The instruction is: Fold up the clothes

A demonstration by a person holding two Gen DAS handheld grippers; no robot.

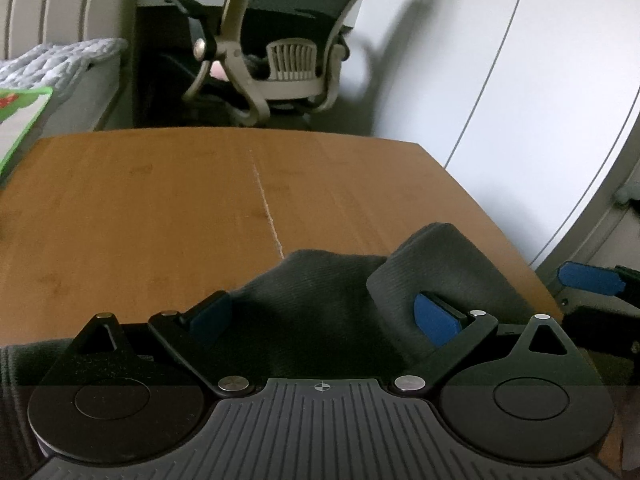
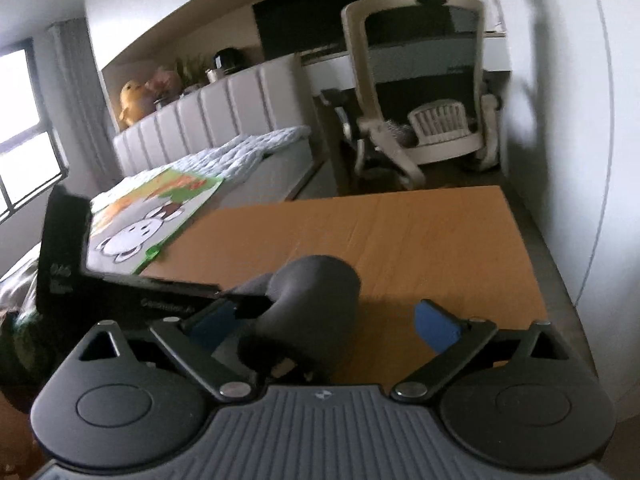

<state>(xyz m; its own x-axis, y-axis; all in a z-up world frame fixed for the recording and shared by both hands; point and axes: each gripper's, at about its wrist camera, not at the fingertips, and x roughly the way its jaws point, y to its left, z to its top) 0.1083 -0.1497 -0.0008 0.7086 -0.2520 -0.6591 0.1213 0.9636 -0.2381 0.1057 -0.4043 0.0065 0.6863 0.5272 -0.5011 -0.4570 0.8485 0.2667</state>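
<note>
Dark grey ribbed garment lies bunched at the near edge of the wooden table. Left tool spread, cloth between its blue pads without being pinched. Right tool spread wide; a rolled fold of the garment sits beside its left pad.

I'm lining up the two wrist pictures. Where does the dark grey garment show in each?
Left wrist: the dark grey garment lies low and centre, between the left tongs, a fold bulging right.
Right wrist: its rolled fold sits left of centre, by the left pad of the open right tongs.
Shared landmark: the office chair beyond the wooden table.
</note>
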